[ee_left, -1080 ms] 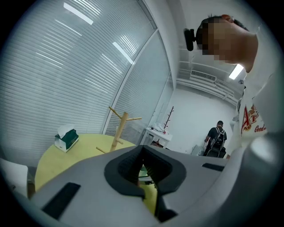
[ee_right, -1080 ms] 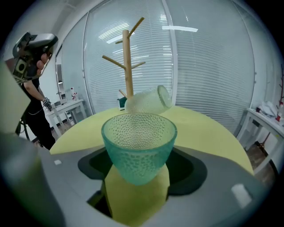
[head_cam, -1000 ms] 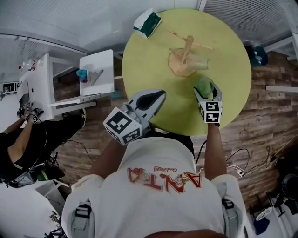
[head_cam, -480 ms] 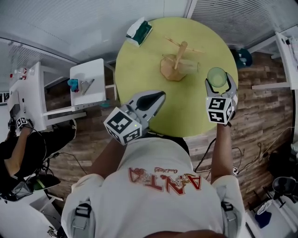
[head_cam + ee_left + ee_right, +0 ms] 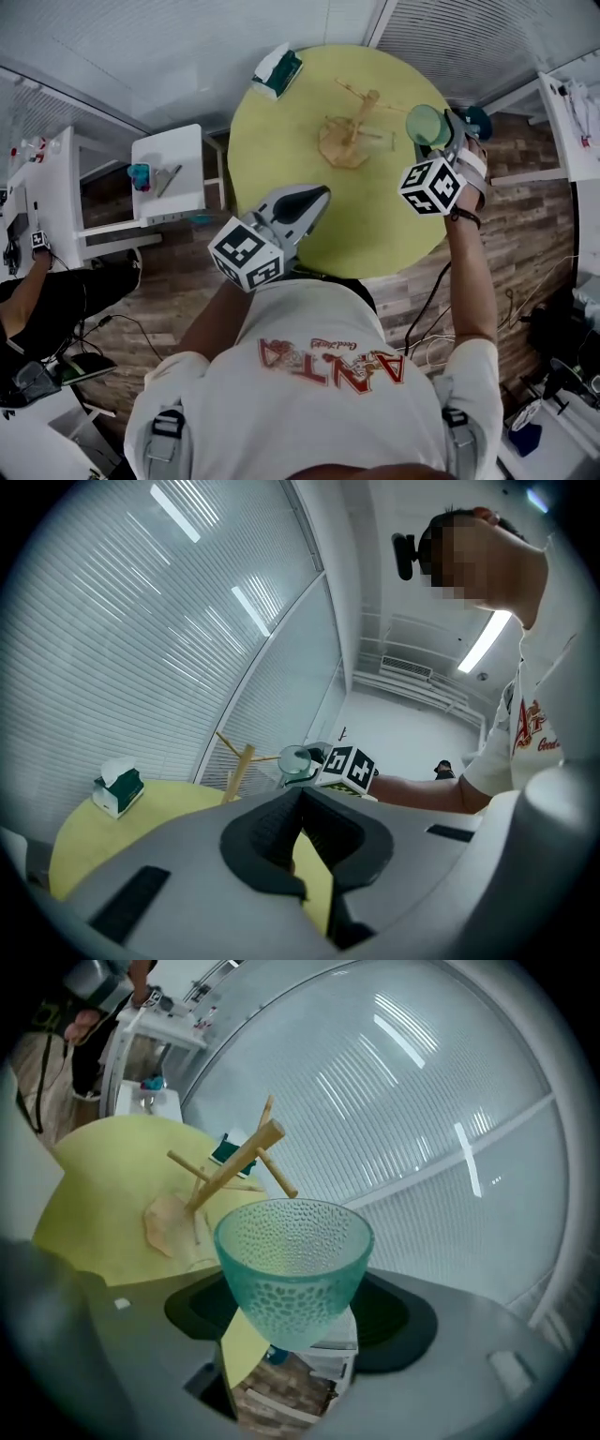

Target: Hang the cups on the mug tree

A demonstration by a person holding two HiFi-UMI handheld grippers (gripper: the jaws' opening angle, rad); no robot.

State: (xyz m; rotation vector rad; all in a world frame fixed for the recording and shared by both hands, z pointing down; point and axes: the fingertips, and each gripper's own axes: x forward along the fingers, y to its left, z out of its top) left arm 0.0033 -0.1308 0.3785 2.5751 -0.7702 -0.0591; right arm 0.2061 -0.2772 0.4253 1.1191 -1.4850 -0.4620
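Observation:
A wooden mug tree [image 5: 352, 129] stands on the round yellow table [image 5: 281, 150], right of centre; no cup hangs on its pegs. My right gripper [image 5: 441, 139] is shut on a green dimpled glass cup [image 5: 427, 125] and holds it in the air at the table's right edge, right of the tree. In the right gripper view the cup [image 5: 292, 1260] sits mouth up between the jaws, with the tree [image 5: 230, 1171] beyond it to the left. A clear cup [image 5: 373, 138] seems to lie by the tree's base. My left gripper [image 5: 307, 199] is shut on nothing, over the table's near edge.
A tissue box [image 5: 277, 70] lies at the table's far left edge. A white side table [image 5: 169, 173] with a teal item stands to the left. Window blinds close off the far side. Cables lie on the wooden floor at right.
The right gripper has lifted the green cup off the table's near right part and carried it up and away to the right of the tree. The left gripper stayed put.

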